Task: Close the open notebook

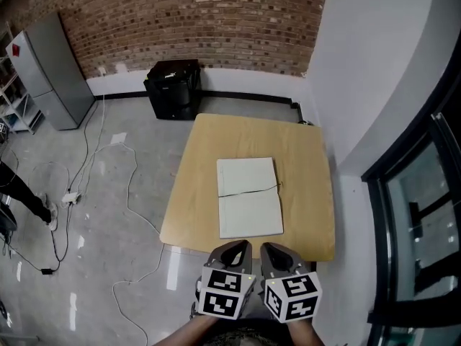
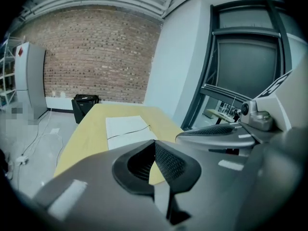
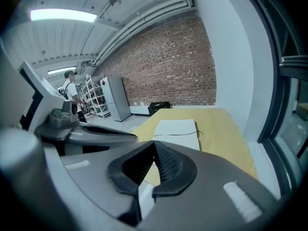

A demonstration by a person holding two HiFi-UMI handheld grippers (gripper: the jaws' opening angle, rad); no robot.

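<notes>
An open white notebook [image 1: 249,197] lies flat in the middle of the square wooden table [image 1: 306,164], with a dark elastic cord across its fold. Both grippers hang side by side just off the table's near edge, short of the notebook and not touching it. My left gripper [image 1: 232,253] has its jaws closed tip to tip with nothing between them. My right gripper [image 1: 279,255] is likewise shut and empty. The left gripper view shows the notebook [image 2: 127,128] beyond the closed left gripper [image 2: 154,144]. In the right gripper view the notebook [image 3: 179,131] lies ahead of the closed right gripper [image 3: 154,144].
A black box [image 1: 173,89] stands on the floor behind the table, against the brick wall. A grey cabinet [image 1: 47,71] is at the far left. Cables [image 1: 130,193] trail over the floor left of the table. A white wall and dark window frame [image 1: 425,215] border the right side.
</notes>
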